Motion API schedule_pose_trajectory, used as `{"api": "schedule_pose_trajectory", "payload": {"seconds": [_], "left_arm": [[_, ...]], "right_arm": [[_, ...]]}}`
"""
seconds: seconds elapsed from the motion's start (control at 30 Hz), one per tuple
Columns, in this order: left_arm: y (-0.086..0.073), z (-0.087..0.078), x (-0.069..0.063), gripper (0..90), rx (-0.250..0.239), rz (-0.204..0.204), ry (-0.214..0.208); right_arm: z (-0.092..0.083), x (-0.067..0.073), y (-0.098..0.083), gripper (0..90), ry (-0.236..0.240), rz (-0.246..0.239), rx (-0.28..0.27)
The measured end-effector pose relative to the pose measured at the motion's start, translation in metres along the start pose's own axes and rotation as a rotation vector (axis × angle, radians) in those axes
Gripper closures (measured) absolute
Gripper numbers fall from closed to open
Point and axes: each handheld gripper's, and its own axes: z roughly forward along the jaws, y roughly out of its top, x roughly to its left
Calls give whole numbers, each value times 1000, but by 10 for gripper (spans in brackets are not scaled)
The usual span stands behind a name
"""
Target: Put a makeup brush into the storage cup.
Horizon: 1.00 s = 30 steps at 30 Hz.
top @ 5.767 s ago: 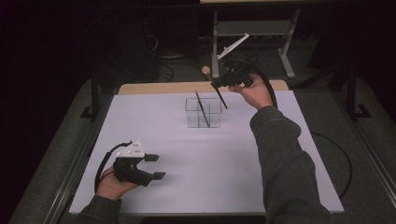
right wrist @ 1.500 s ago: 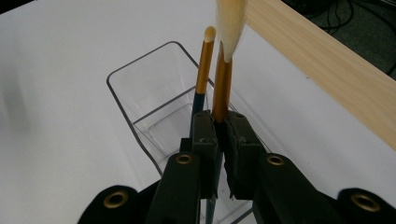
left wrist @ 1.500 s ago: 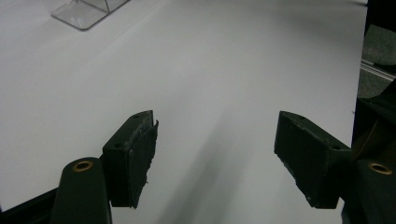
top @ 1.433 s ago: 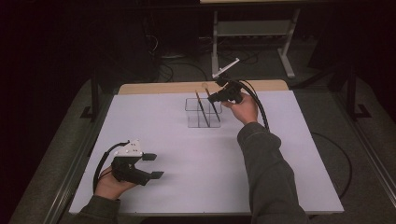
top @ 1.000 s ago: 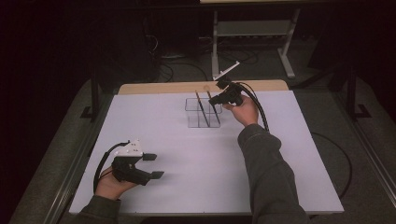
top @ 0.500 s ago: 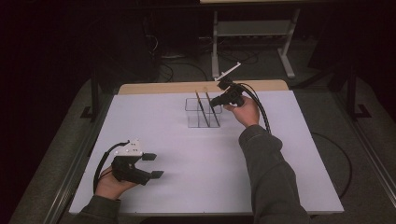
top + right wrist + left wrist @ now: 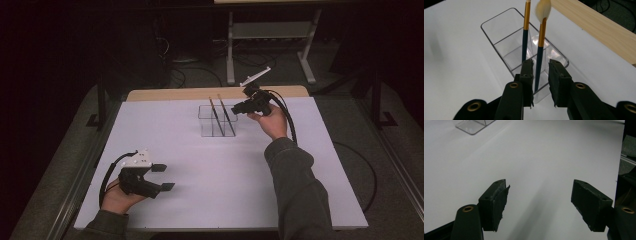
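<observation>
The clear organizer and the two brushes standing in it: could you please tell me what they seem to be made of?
The organizer looks like clear, glossy acrylic or similar plastic: the white table shows through its walls and its edges glint. Each brush has a dark, smooth handle, probably lacquered wood, though plastic is possible, then a gold collar that looks metallic. One shows a pale, soft tuft of bristles.

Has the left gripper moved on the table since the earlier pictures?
No. The left gripper lies at the same near-left spot, equally far from the clear organizer.

White table cover [image 7: 210, 165], wooden table edge [image 7: 180, 93], metal stand [image 7: 272, 35], floor cables [image 7: 200, 70]
</observation>
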Motion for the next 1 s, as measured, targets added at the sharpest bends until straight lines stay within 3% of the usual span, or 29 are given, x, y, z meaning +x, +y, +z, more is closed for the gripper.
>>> {"api": "schedule_pose_trajectory", "payload": {"seconds": [0.33,0.77,1.0], "left_arm": [[0,-2,-1,276,-1,2,7],[0,-1,0,269,1,-8,12],[0,-1,1,261,0,-10,15]], "right_arm": [[-12,4,-19,655,-1,22,-12],[-34,8,-34,578,-21,-7,-70],[-43,10,-43,528,-33,7,-87]]}}
